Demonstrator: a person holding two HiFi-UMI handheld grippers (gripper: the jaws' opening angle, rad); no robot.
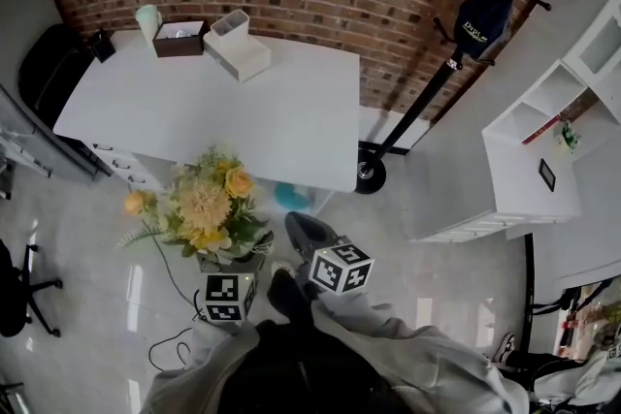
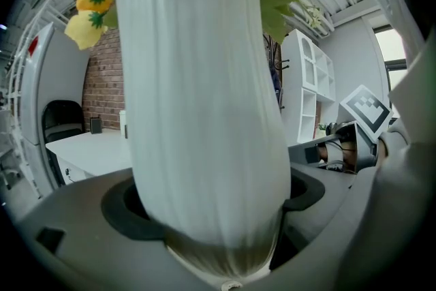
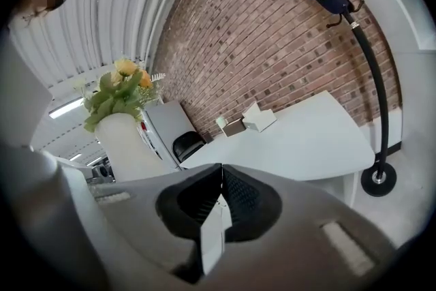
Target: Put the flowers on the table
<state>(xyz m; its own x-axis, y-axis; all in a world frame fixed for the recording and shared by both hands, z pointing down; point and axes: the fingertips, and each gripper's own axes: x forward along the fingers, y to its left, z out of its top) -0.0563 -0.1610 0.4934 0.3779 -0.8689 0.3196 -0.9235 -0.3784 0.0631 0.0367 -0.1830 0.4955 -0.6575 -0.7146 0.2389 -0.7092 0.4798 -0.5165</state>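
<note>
- The flowers (image 1: pixel 204 204) stand in a white ribbed vase (image 2: pixel 204 112), carried in the air short of the table.
- The left gripper (image 2: pixel 212 218) pinches the vase low on its body, blooms above the jaws.
- The right gripper (image 3: pixel 218 204), just right of the vase, has its jaws pressed together on nothing.
- The table (image 1: pixel 262 121) lies ahead of both grippers, with a cup (image 1: pixel 147 20) and boxes (image 1: pixel 236 47) at its far edge.
- Step in hand, as I judge it: carrying. Next: reach forward over the near bare part, lower the vase upright, then release.
</note>
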